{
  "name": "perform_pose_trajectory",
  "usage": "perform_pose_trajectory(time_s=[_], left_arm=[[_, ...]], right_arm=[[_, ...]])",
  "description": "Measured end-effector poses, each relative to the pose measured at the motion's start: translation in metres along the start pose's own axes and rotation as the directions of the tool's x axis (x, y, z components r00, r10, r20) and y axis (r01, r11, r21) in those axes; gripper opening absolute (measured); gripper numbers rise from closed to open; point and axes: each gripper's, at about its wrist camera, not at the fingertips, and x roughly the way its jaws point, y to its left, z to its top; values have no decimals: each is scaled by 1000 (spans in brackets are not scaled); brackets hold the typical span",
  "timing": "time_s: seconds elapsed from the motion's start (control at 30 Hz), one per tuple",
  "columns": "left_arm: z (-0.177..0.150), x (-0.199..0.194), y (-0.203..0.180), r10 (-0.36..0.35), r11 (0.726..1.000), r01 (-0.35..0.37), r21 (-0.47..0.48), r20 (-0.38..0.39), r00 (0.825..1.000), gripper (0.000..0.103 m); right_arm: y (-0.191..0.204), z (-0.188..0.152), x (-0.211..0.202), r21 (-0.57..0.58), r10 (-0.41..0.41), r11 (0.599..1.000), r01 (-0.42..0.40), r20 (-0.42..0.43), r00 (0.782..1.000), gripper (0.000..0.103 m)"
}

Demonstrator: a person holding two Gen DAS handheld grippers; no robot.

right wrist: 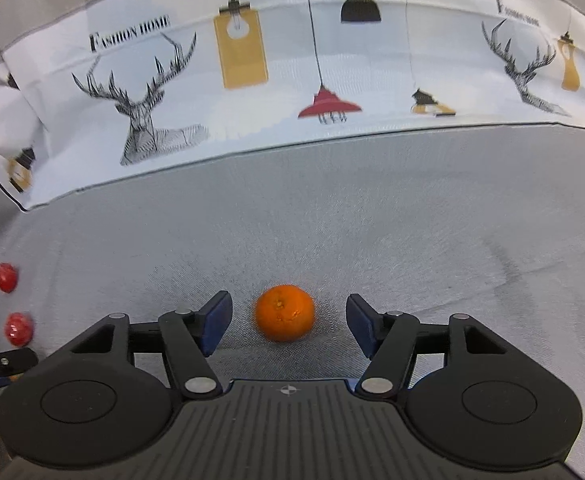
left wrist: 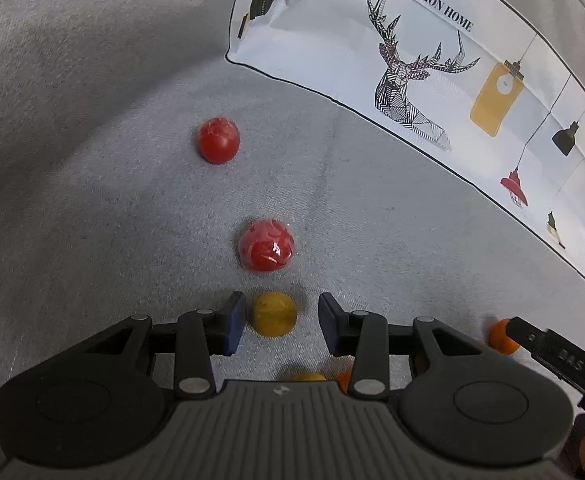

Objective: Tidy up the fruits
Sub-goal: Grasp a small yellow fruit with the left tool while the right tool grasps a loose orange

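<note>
Between the left gripper (left wrist: 281,322) fingers sits a yellow fruit (left wrist: 273,314) on the grey sofa seat (left wrist: 92,220), fingers spread, left pad (left wrist: 236,322) just beside it, maybe touching, right pad clear of it. Beyond the fingertips, a wrapped red fruit (left wrist: 267,245) near, and a second red fruit (left wrist: 218,140) farther out, slightly left. Behind the fingers, under the gripper body, another yellow fruit (left wrist: 308,377) and an orange bit (left wrist: 344,378), mostly hidden. Right of the fingers, the orange (left wrist: 501,337) with the right gripper's finger beside it.

Right gripper (right wrist: 286,327) fingers spread wide, the orange (right wrist: 285,313) between them on the seat, apart from both pads. Beyond the fingertips, printed cushion (right wrist: 272,92) with deer and lamps, "FASHION HOME". Far left of the fingers, both red fruits (right wrist: 6,277) (right wrist: 19,329)
</note>
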Motion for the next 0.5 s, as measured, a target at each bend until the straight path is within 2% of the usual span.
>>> perform_pose_trajectory(time_s=[0.13, 0.2, 0.3, 0.33, 0.37, 0.43, 0.5], left_arm=[[1, 2, -4, 20, 999, -20, 32, 5, 1000, 40], [0, 2, -8, 44, 997, -45, 61, 9, 999, 28], [0, 1, -8, 49, 995, -50, 82, 12, 999, 28], [0, 1, -8, 49, 995, -50, 87, 13, 999, 28], [1, 0, -8, 50, 995, -52, 89, 16, 999, 27], [2, -3, -7, 46, 995, -48, 88, 22, 999, 27], [3, -4, -8, 40, 996, -42, 83, 28, 999, 27]], right_arm=[[6, 4, 15, -40, -30, 999, 29, -16, 999, 66], [8, 5, 23, -45, -35, 998, 33, -37, 999, 66], [12, 4, 31, -70, -56, 996, 53, -47, 997, 64], [13, 4, 32, -83, -67, 995, 63, -43, 997, 60], [15, 3, 33, -98, -80, 992, 76, -36, 996, 50], [17, 2, 32, -117, -77, 990, 74, -23, 997, 38], [15, 3, 28, -97, -51, 994, 49, -18, 999, 38]])
